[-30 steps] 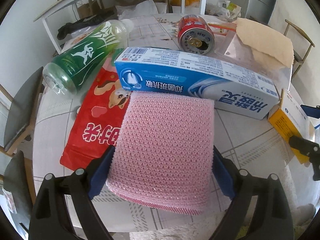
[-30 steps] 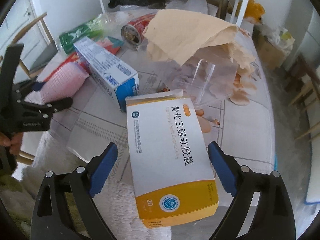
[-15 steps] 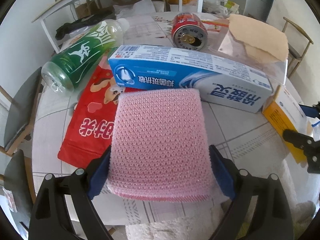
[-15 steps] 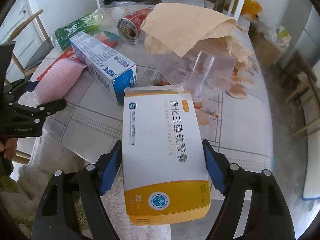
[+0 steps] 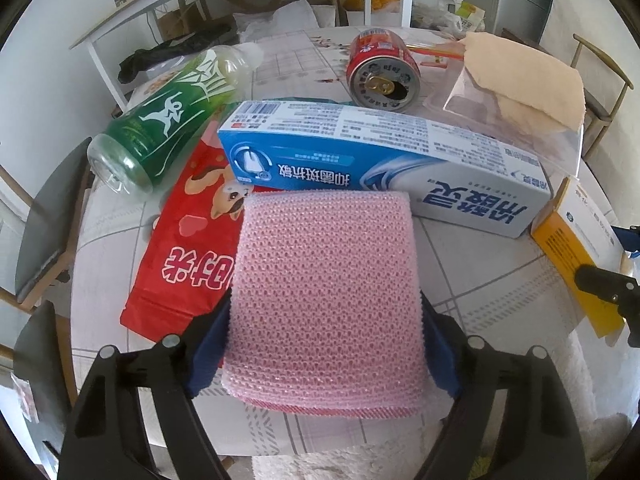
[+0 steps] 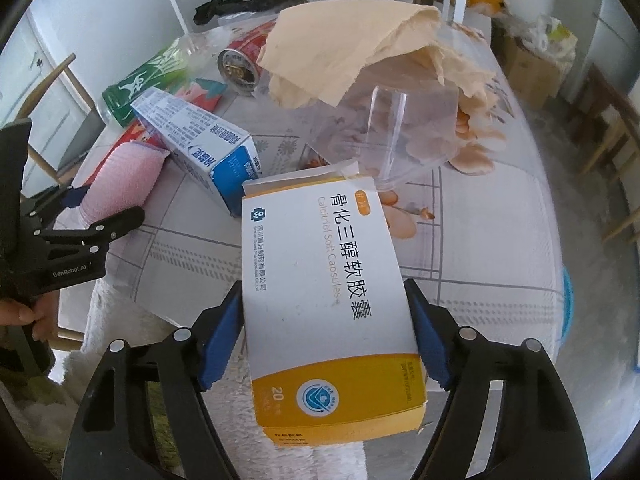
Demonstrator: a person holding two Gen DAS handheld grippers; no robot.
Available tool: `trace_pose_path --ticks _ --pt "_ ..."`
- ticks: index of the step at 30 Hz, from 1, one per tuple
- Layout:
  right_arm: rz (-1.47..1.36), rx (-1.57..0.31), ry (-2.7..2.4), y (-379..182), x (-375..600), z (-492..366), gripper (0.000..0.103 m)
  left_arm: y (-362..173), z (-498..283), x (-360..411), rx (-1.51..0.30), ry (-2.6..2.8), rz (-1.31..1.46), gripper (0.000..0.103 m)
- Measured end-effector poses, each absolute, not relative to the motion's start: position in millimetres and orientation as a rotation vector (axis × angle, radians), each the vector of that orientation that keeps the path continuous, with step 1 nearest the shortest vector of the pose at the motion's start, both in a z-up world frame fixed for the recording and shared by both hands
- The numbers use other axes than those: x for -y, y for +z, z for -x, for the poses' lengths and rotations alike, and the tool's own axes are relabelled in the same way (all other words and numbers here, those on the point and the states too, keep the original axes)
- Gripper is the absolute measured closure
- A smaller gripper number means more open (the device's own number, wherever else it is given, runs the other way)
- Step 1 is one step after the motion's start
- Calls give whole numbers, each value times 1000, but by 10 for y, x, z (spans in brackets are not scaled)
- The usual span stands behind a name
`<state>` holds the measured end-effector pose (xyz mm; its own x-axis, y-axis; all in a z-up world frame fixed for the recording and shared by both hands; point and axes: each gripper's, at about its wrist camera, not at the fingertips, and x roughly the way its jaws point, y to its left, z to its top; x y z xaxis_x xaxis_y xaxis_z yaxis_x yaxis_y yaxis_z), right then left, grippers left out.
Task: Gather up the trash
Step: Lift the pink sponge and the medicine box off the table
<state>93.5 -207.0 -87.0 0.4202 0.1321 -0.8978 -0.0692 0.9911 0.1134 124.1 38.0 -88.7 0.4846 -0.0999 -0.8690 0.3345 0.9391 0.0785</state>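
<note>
Pink knobbly mesh scouring pad (image 5: 326, 300) sits between the blue pads of the left gripper (image 5: 324, 340), whose jaws have just been closing and now press on both its edges, so this piece of trash looks secured for lifting. Across the bench (image 5: 472, 256), the right gripper (image 6: 326, 344) has likewise just been closing on the white-and-yellow cardboard medicine box (image 6: 328, 304), and its pads now touch the box's long sides. A second ago both pairs of pads stood clear of their items; that gap is gone. Both grasps appear made, so carrying them off to a bin is probably next. In the left wrist view, the long blue-and-white toothpaste carton (image 5: 384, 168) lies at twelve o'clock just beyond the pad, the red snack pouch (image 5: 188, 240) at nine, the green-labelled plastic bottle (image 5: 168, 116) at ten, and the red drinks can (image 5: 384, 72) beyond the carton, all uncollected.
</note>
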Motion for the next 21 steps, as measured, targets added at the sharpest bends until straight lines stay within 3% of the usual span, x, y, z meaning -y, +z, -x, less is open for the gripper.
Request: trace_pose_path --ticks 21 --pt "-38 -1142 132 -807 2012 -875 32 -787 -1154 -436 -1021 -256 -242 24"
